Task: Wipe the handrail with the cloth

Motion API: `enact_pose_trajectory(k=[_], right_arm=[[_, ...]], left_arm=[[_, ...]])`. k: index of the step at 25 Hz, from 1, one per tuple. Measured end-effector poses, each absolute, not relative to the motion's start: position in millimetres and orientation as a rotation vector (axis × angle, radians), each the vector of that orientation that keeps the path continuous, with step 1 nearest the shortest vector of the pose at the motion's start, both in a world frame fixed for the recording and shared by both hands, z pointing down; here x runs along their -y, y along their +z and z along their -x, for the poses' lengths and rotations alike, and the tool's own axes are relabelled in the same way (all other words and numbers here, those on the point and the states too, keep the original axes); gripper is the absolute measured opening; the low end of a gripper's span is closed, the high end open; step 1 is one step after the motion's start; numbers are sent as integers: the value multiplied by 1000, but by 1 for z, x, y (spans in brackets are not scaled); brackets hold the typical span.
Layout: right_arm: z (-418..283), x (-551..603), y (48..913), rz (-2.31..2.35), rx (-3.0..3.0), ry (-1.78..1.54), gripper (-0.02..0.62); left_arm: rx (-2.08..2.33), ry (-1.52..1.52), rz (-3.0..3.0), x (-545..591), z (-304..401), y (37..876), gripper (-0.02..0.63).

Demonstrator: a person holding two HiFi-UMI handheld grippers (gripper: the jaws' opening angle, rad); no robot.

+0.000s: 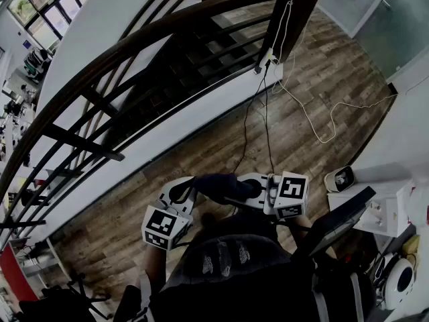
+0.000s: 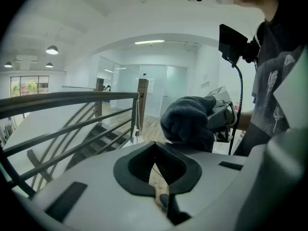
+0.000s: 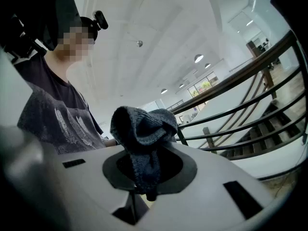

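A dark curved handrail [image 1: 134,42] runs from the lower left to the upper right, well ahead of both grippers. It also shows as a handrail [image 2: 67,99] in the left gripper view and a handrail [image 3: 240,78] in the right gripper view. My right gripper [image 1: 253,188] is shut on a dark grey cloth [image 1: 221,185], held close to the person's body. The cloth [image 3: 142,134] bunches up above the right gripper [image 3: 144,189]. My left gripper [image 1: 177,193] is beside it, shut and holding nothing. From the left gripper [image 2: 161,196] the cloth [image 2: 187,121] hangs just ahead.
Stairs [image 1: 181,66] descend behind the railing bars. A white cable [image 1: 315,123] hangs from the dark post [image 1: 301,12] and trails over the wooden floor. White boxes [image 1: 379,206], a small camera [image 1: 340,178] and a black screen [image 1: 335,223] stand at the right.
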State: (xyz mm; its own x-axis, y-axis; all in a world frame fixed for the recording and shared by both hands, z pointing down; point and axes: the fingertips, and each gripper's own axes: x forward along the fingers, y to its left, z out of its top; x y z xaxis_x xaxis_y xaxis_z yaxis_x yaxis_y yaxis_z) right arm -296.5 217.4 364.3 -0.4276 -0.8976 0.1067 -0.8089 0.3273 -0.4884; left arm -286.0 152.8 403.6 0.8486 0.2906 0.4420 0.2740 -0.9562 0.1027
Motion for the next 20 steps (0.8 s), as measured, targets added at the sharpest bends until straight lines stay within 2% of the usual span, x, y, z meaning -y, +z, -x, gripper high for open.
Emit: enact_pose_trajectory(k=[5,11,14,20], right_arm=[[212,-265,356,1582,-2302,-649,48],[46,-302,361,1858,-2135,-573,48],[-62,-298,353,2149,-2010,-550,48],[-329,-259,294,2745,-1631,-322,48]], left_arm=[[-530,762,-3014,-192,204,394,8],[-474,745,-3061,-217,105,389,8],[-449,757,-3041,-208,79,392,8],[-432,763,-3008,-161,-1,423,8]])
